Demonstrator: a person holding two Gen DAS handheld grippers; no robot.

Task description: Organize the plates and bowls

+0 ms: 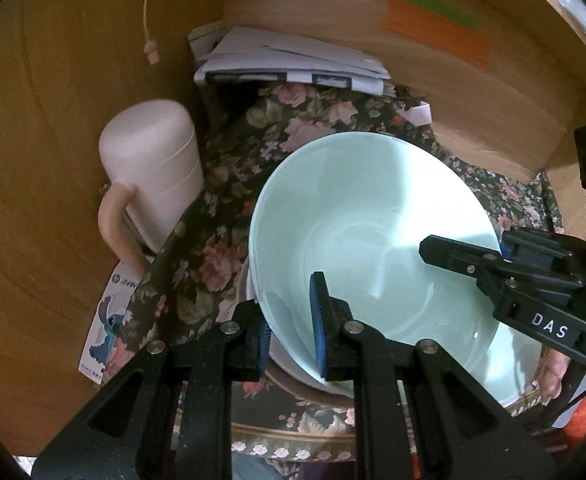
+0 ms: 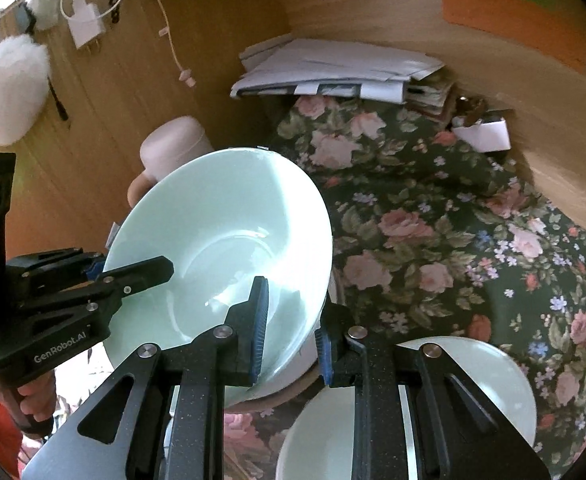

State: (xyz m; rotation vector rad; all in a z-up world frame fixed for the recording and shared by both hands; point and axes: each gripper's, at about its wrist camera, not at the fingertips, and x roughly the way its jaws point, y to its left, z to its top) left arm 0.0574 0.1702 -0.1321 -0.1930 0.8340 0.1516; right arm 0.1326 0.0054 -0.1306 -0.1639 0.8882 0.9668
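A pale green bowl (image 1: 357,216) (image 2: 221,236) is held tilted above the floral tablecloth by both grippers. My left gripper (image 1: 291,328) is shut on its near-left rim, one finger inside and one outside. My right gripper (image 2: 291,332) is shut on the opposite rim the same way; it shows in the left wrist view (image 1: 505,264) at the bowl's right edge. The left gripper shows in the right wrist view (image 2: 105,276). A white dish (image 1: 293,372) sits just under the bowl. A second pale bowl (image 2: 489,384) lies on the cloth below my right gripper.
A pink lidded mug (image 1: 153,172) stands left of the bowl by the wooden wall. A stack of papers (image 1: 289,60) lies at the back. A small white box (image 2: 485,132) sits at the back right. The floral tablecloth (image 2: 433,220) covers the desk.
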